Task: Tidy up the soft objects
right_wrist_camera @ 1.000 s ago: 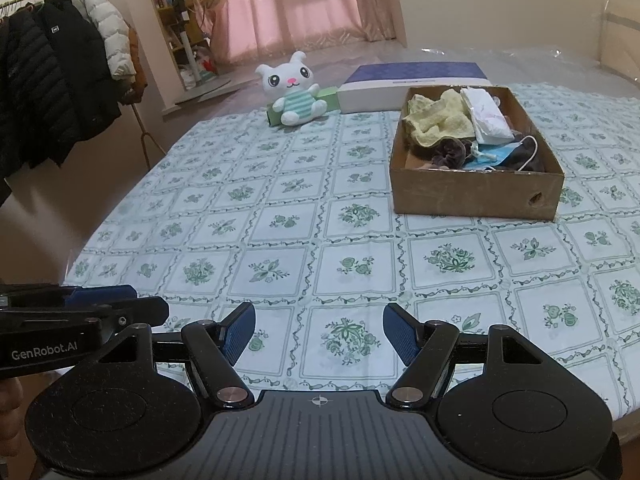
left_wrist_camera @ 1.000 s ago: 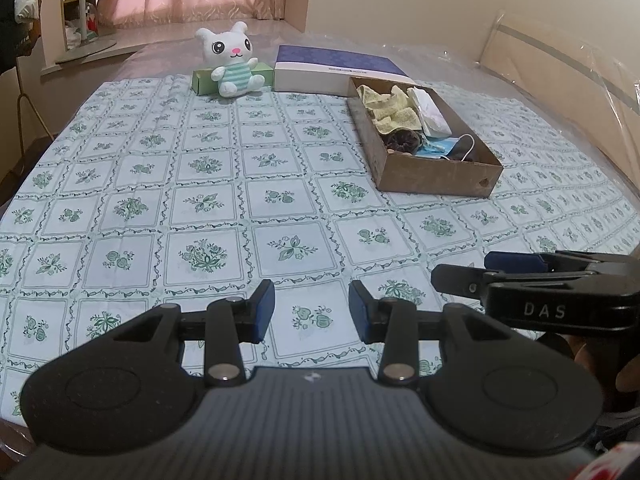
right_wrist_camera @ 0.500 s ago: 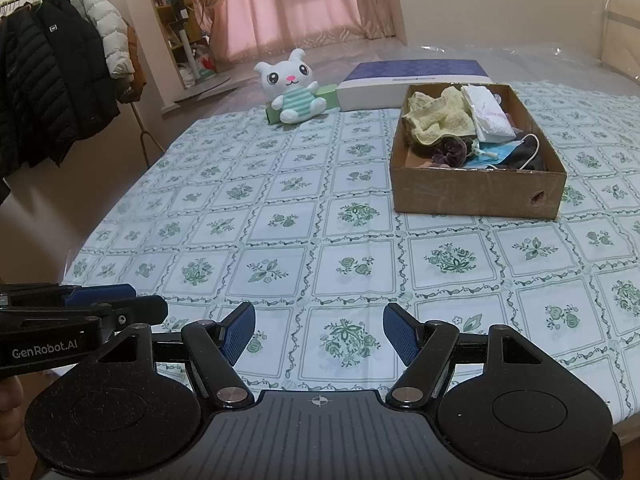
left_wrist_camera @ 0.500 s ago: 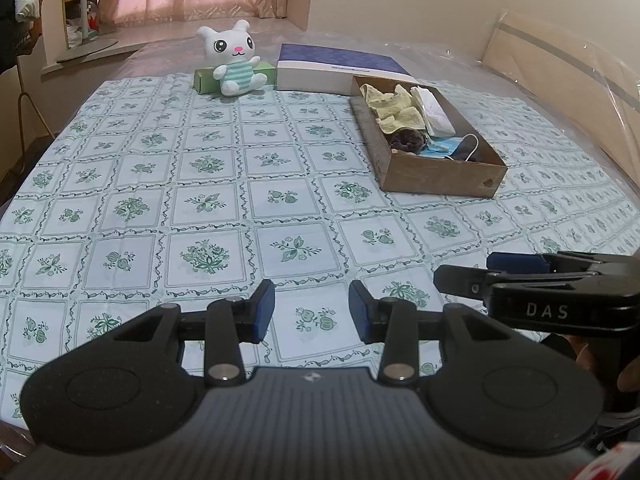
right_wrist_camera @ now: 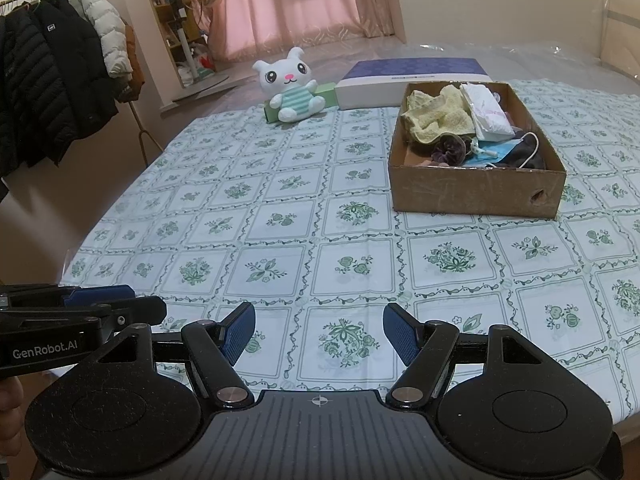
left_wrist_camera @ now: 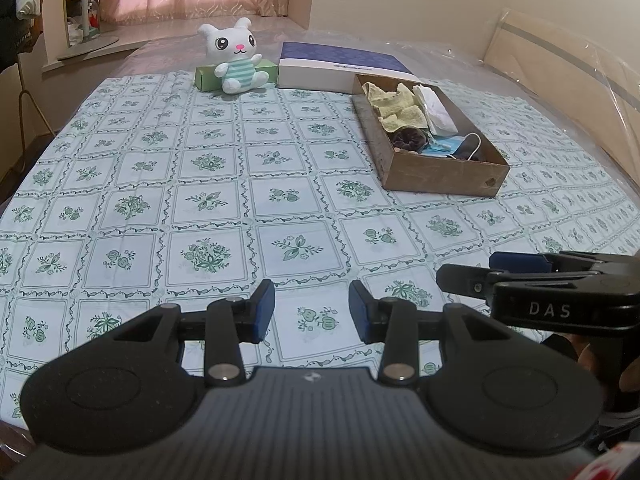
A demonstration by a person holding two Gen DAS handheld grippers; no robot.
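Near the front edge of the counter, both tools hang side by side above the flowered cloth, neither touching anything. The left tool has its jaws parted narrowly with only cloth showing between them; the right tool stands wider apart, equally empty. The soft things lie well away from both: a yellow cloth, a white pack, a dark scrunchie and a blue mask are heaped in the cardboard box to the right, and the plush bunny sits at the far end, against a green box and beside a flat blue box. By my reading, the sorting is either not started or paused between picks, since both tools are released and far from the goods. The next move probably calls for a long reach forward, either to the bunny, the one soft thing outside the box, or into the box to lift and tidy the heap; which one cannot be told. The right view alone shows a rack of jackets and a bookshelf to the left, and looks more squarely into the box. The left view alone shows a headboard wrapped in clear plastic on the right.
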